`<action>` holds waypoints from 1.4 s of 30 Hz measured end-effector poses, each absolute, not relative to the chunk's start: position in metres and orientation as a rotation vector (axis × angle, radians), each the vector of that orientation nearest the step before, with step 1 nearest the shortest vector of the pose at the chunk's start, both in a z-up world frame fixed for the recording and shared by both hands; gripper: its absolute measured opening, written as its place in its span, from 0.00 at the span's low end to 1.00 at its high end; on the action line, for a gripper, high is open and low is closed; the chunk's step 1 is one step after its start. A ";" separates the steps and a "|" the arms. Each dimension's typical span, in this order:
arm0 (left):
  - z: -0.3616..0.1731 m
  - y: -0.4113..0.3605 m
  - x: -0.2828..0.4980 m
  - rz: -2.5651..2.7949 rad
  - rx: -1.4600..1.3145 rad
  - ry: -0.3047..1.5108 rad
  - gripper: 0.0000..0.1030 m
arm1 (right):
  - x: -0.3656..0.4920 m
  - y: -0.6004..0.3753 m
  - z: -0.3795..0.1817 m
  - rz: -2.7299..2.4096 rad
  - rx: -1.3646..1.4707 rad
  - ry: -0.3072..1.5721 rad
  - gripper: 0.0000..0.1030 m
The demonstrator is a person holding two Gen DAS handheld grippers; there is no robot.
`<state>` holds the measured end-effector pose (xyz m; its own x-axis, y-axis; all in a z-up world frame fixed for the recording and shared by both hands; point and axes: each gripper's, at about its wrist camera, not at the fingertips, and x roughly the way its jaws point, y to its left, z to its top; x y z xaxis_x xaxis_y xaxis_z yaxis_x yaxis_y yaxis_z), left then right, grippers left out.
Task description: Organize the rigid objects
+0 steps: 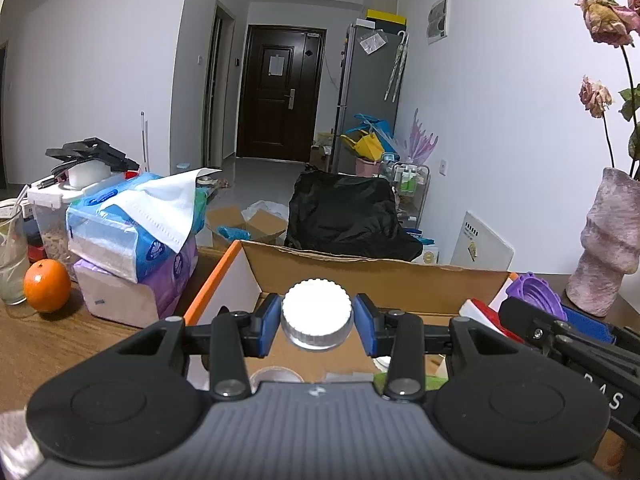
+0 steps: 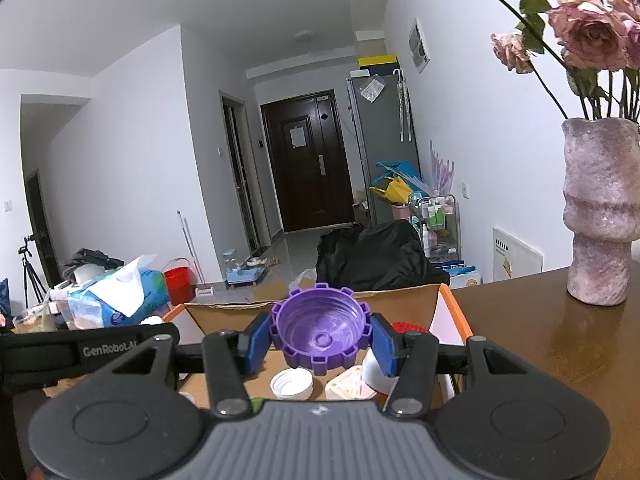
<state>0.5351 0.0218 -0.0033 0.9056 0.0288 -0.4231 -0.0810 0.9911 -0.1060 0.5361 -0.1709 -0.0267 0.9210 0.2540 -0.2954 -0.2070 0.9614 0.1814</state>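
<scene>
The round white ribbed plastic cap [image 1: 317, 307], with a clear rim beneath its knurled edge, sits pinched between the blue pads of the left tool [image 1: 317, 322], held above the open brown cardboard box with orange-edged flaps [image 1: 372, 276]. The grip falls on the cap's ridged side, which probably gives the smooth pads something to bite on. Beside it, the right tool [image 2: 320, 340] pinches a purple plastic screw lid with chunky square teeth round its rim [image 2: 320, 330]; it is held open side toward the camera, so the threaded inner wall and a small central nub show. It too hangs over the box.

Both caps seem held there because the box serves as the collecting place: on its floor already lie a small white threaded cap [image 2: 291, 384], mouth up, a pale squarish lid [image 2: 349, 389] just beside it, and something red [image 2: 408, 328] near the right wall. Judging by this, the caps in hand are ready to be dropped in.

The box stands on a dark, glossy wooden counter [image 2: 540, 340]. To its left are stacked soft tissue packs in blue and lilac wrap [image 1: 132, 232] and a dimpled orange [image 1: 47, 286]; to its right, a rough-textured mauve vase [image 2: 600, 216] holds dried roses.
</scene>
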 end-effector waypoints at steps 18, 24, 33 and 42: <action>-0.005 0.035 0.544 0.063 -0.088 0.426 0.88 | 0.553 -0.166 -0.030 0.218 0.071 0.429 0.71; 0.002 0.035 0.537 0.073 -0.065 0.399 1.00 | 0.550 -0.174 -0.027 0.183 0.064 0.411 1.00; 0.009 0.035 0.526 0.064 -0.074 0.383 1.00 | 0.544 -0.176 -0.020 0.191 0.053 0.408 1.00; 0.025 0.034 0.485 0.059 -0.068 0.334 1.00 | 0.513 -0.183 -0.007 0.199 0.034 0.386 1.00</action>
<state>0.4853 0.0345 0.0248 0.9430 0.0466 -0.3296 -0.0691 0.9960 -0.0568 0.5131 -0.1826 -0.0069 0.9074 0.1988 -0.3703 -0.1858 0.9800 0.0709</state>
